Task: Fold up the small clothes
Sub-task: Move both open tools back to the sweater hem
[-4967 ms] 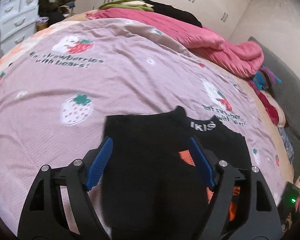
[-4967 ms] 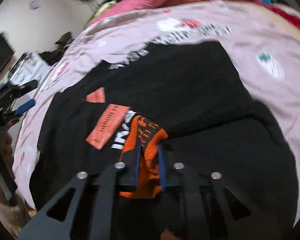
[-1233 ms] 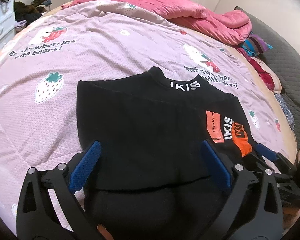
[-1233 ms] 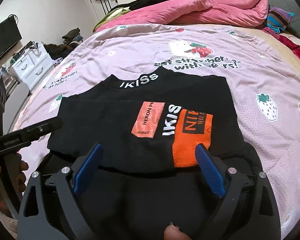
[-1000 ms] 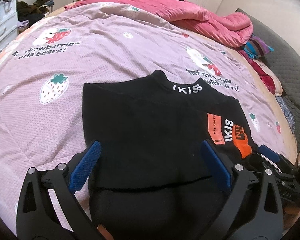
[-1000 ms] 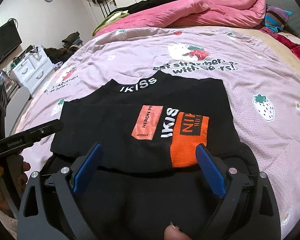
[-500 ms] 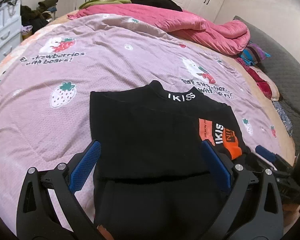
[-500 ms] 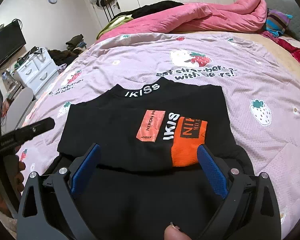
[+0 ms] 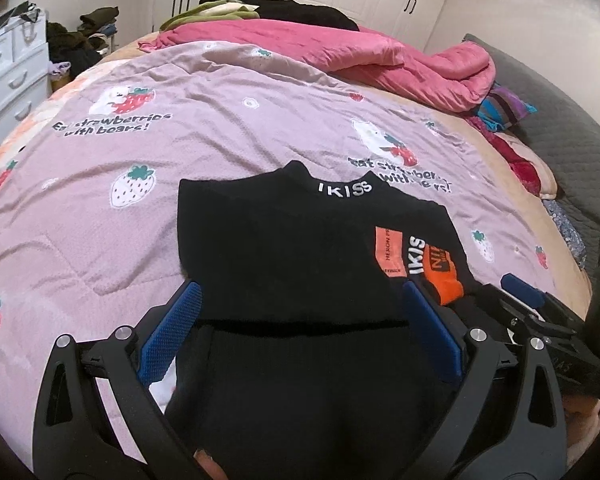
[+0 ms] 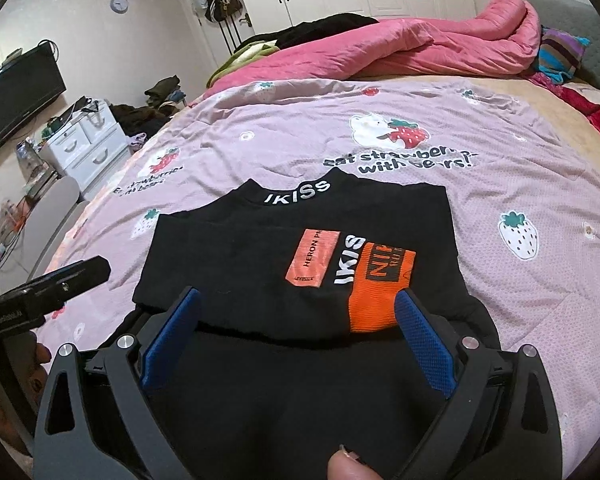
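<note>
Bedspread (image 10: 500, 152) is soft, so pressing could ruck the sweater (image 10: 284, 360) sitting low centre, sleeves folded in. Both my claws, left (image 9: 300, 340) and right (image 10: 298, 338), hang wide, holding nothing. Snagging a cuff (image 10: 380, 300) would undo the fold. Plenty of open room up-frame before the pink duvet (image 10: 400, 48).

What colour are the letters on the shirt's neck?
White letters on the black shirt, clearest in the right wrist view.

Strawberry-print bedspread (image 10: 380, 140), rumpled pink quilt (image 10: 400, 52) behind, white drawers (image 10: 86, 146) and wall television (image 10: 18, 94) left.
</note>
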A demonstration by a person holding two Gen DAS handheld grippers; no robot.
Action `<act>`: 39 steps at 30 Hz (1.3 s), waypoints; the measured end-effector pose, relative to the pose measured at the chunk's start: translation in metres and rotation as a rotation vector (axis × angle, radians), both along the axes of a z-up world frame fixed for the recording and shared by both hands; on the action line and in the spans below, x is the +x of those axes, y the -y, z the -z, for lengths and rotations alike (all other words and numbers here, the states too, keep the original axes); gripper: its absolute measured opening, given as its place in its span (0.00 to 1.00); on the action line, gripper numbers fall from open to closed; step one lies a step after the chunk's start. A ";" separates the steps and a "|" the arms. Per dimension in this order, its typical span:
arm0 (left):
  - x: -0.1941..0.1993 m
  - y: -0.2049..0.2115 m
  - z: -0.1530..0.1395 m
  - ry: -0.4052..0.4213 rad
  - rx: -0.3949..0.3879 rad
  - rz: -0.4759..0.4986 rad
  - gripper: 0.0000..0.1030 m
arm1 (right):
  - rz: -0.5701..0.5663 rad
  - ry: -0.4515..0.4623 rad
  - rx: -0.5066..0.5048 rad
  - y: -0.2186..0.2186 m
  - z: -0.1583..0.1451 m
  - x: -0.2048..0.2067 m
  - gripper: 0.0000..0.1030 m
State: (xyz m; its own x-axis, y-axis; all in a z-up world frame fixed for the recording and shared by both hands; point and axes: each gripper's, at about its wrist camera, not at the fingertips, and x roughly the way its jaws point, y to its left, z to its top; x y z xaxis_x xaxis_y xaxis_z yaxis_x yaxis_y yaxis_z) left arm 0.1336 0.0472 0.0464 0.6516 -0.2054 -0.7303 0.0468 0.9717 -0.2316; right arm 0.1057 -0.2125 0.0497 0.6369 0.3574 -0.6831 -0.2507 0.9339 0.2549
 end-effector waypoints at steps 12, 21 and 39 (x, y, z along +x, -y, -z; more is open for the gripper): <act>-0.022 0.006 0.003 -0.018 0.023 -0.021 0.91 | -0.006 0.010 0.017 0.008 -0.008 -0.011 0.96; -0.035 0.007 0.005 -0.032 0.049 -0.035 0.91 | -0.007 0.010 0.020 0.013 -0.010 -0.018 0.96; -0.060 0.003 0.009 -0.052 0.075 -0.053 0.91 | -0.010 0.016 0.015 0.026 -0.008 -0.038 0.96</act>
State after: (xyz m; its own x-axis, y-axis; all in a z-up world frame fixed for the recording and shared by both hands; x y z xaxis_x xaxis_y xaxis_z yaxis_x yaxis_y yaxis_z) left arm 0.0732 0.0441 0.0369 0.6209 -0.1154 -0.7754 -0.0153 0.9871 -0.1592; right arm 0.0678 -0.2389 0.0581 0.6442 0.3742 -0.6670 -0.2643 0.9273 0.2650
